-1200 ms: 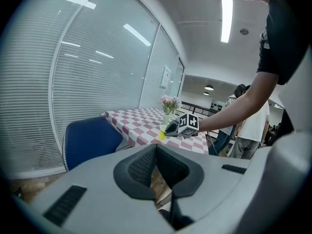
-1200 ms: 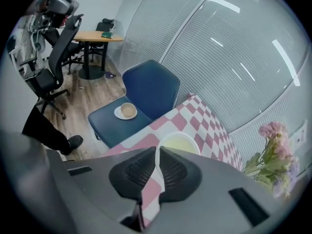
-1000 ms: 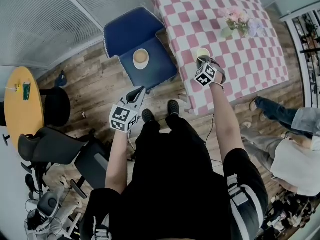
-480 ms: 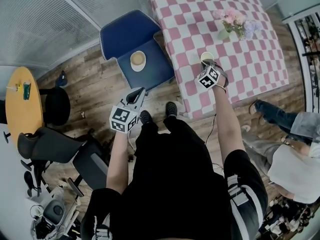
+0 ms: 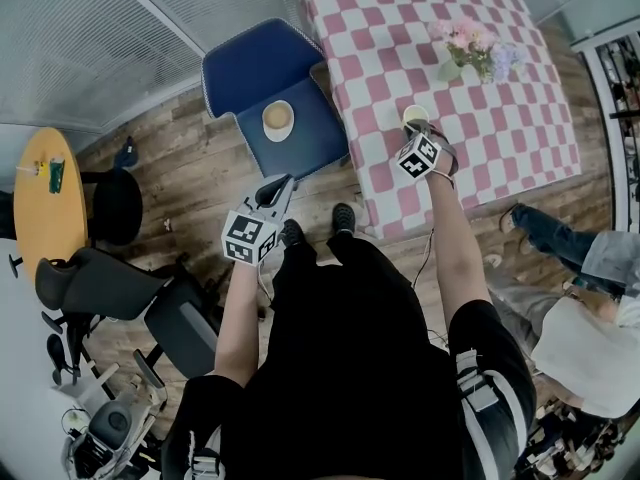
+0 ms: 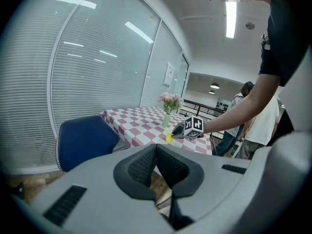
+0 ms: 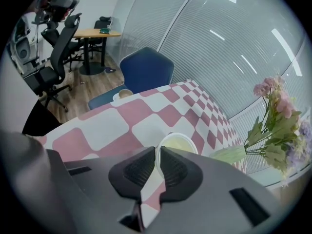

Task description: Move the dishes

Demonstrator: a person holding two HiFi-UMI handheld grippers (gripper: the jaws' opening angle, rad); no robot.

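Note:
A pale yellow cup (image 5: 414,115) stands on the pink-and-white checked table (image 5: 440,28), near its front edge. My right gripper (image 5: 413,124) points steeply down over the cup (image 7: 179,144). Its jaws have just been opening, and the cup's near rim stands in the narrow gap between the pads. A tan dish (image 5: 278,119) lies on the seat of the blue chair (image 5: 262,68), left of the table. My left gripper (image 5: 281,182) hangs over the wooden floor below the chair. In the left gripper view it (image 6: 156,147) is shut with nothing in it.
A green vase of pink flowers (image 5: 468,46) stands on the table behind the cup. Black office chairs (image 5: 105,288) and a round yellow table (image 5: 45,218) are at the left. Another person's legs (image 5: 560,233) are right of the checked table.
My right gripper and the cup have shifted slightly further in over the table, toward the vase. The left gripper has barely moved.

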